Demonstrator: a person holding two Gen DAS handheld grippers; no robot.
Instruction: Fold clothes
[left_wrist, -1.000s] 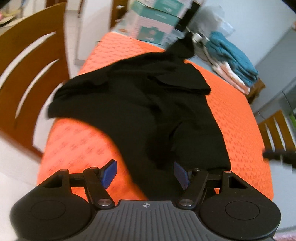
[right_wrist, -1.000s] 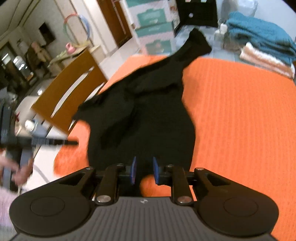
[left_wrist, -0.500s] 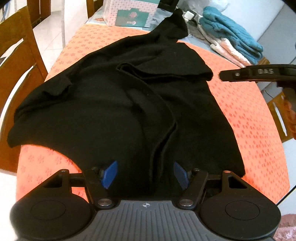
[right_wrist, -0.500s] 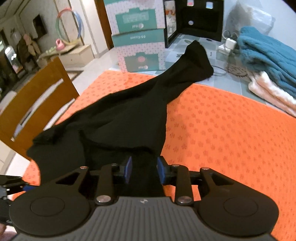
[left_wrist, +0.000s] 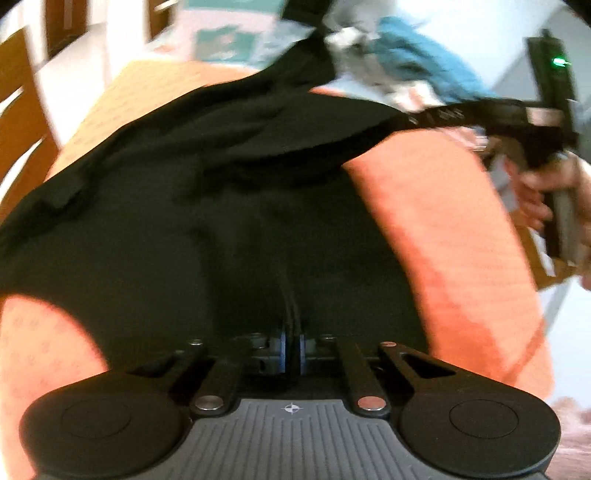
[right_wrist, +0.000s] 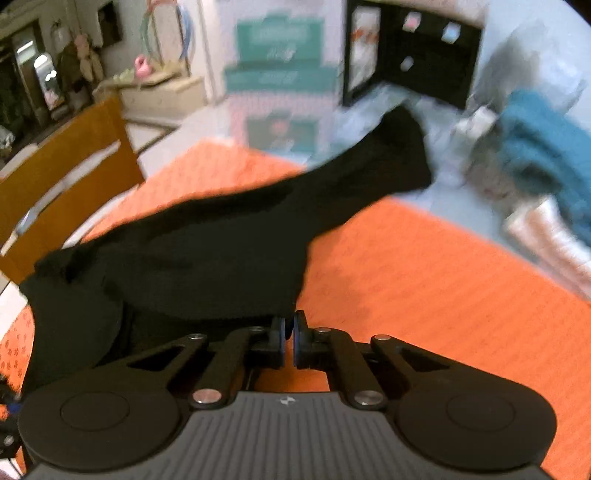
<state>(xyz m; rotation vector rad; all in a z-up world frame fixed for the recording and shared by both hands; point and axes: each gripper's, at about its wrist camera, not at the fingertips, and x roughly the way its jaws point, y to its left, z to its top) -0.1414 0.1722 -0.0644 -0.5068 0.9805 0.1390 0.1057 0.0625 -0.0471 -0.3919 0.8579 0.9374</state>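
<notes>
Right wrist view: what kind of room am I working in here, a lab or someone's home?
Most likely a home, probably a dining area. A wooden chair stands at a table under an orange tablecloth, folded towels lie at the far end, and toys sit in the background.

A wooden chair (right_wrist: 62, 170) stands beside the orange tablecloth (right_wrist: 424, 280), teal towels (right_wrist: 543, 158) beyond

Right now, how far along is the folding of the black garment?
Early stage. Done: the black garment lies spread on the orange tablecloth. In hand: the left tool is shut on its near edge, and the right tool is shut on its side edge. Left: no neat fold shows yet; one long part trails toward the teal towels.
</notes>
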